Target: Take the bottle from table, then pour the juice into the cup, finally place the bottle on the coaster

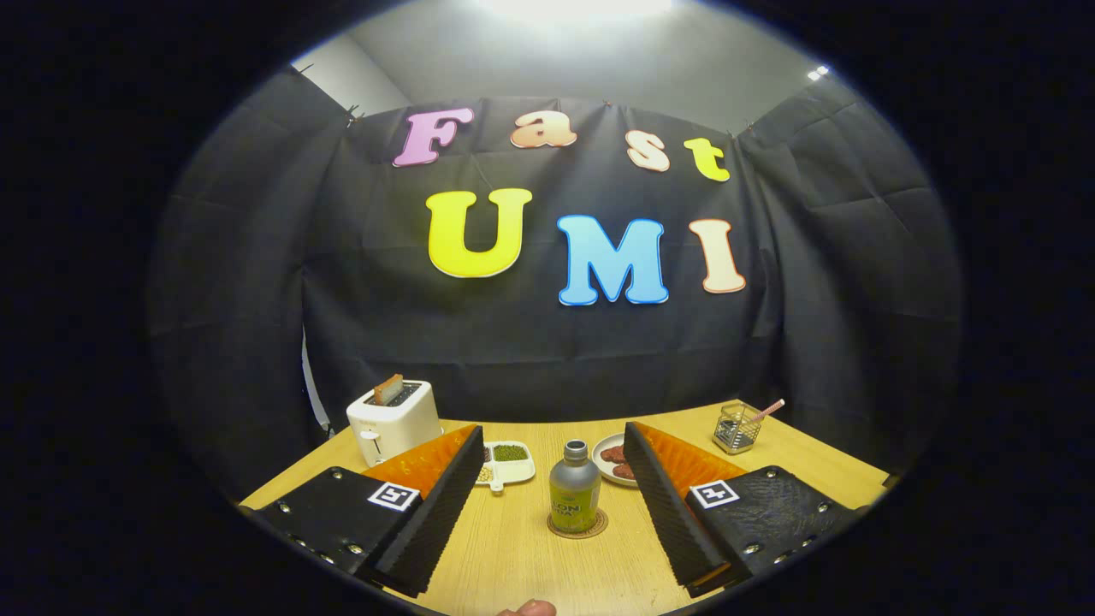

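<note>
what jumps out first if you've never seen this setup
The small bottle stands upright on a round coaster, centred between the gripper's wide-open jaws. Beyond the left finger a white toaster holds a slice of toast. Beyond the right finger sits a wire cup with a straw.

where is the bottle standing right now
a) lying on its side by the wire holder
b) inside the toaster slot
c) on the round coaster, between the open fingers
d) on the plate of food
c: the bottle stands upright on the coaster, apart from both fingers of the open gripper.
</note>
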`<state>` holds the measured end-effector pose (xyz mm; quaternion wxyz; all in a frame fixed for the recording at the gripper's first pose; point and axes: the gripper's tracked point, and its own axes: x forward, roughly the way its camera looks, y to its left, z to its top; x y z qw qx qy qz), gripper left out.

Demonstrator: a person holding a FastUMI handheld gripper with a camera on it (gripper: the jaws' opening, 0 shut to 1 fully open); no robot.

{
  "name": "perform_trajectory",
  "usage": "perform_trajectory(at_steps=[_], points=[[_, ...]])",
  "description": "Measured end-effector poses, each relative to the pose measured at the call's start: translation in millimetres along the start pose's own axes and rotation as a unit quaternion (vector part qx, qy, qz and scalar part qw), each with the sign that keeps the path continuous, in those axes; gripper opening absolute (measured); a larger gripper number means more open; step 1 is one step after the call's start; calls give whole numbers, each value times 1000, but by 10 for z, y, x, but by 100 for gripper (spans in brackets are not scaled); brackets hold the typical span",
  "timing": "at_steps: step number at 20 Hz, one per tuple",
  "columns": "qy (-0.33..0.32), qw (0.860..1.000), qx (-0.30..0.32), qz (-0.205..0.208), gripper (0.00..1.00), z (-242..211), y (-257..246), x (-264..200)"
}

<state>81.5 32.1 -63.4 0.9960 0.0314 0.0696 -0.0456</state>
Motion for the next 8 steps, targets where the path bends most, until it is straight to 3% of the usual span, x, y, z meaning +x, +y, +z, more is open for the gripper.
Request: perform_trajectory(at_steps=[8], points=[[-36,999,19,-27,99,509,-352,-443]])
